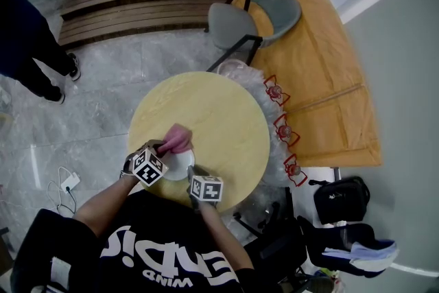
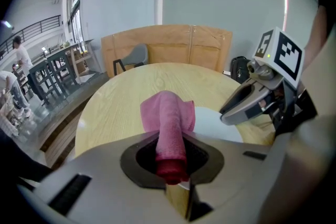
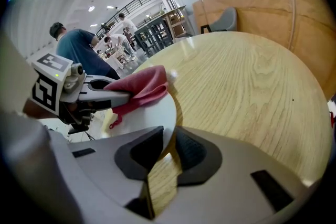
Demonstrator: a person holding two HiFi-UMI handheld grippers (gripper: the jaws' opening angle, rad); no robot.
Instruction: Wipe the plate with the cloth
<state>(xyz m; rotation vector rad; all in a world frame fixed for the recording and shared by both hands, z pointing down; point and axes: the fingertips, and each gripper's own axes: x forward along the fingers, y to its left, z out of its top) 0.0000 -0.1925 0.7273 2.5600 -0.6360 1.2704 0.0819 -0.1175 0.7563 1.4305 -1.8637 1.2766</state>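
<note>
Obs: L gripper [image 2: 173, 165] is clamped shut on the pink cloth [image 2: 168, 115]. A rolled fold is pinched between the jaws, and the free end is draped fwd onto the rim of the plate [image 2: 218, 126].

R gripper [image 3: 167, 152] is closed on the plate's rim. In the R gripper view the white edge is seen running between the jaws, w/ no gap visible on either side.

Plate is located at the near edge of the round wooden table [image 1: 226, 113], just in front of the person, between the two grippers. Whether it lies flat or is tipped up at the held side can't be told.

Step in hand (judged): wiping, early stage. Cloth is in contact at one rim sector only; most of the white face is uncovered.

Method notes:
- Plate to be pinned firmly by the R grip so it isn't dragged by the strokes.
- L gripper to be angled so that the draped end bears on the plate, not the jaw tips.
- Strokes to be swept across the centre, then round the rim. R gripper sits close to the cloth path, so clearance is to be watched.
- Contact patch is narrow (cloth bunched), so overlapping passes are prob. needed.
- Risk: plate is near the table edge, so pushes toward the person are to be avoided.
</note>
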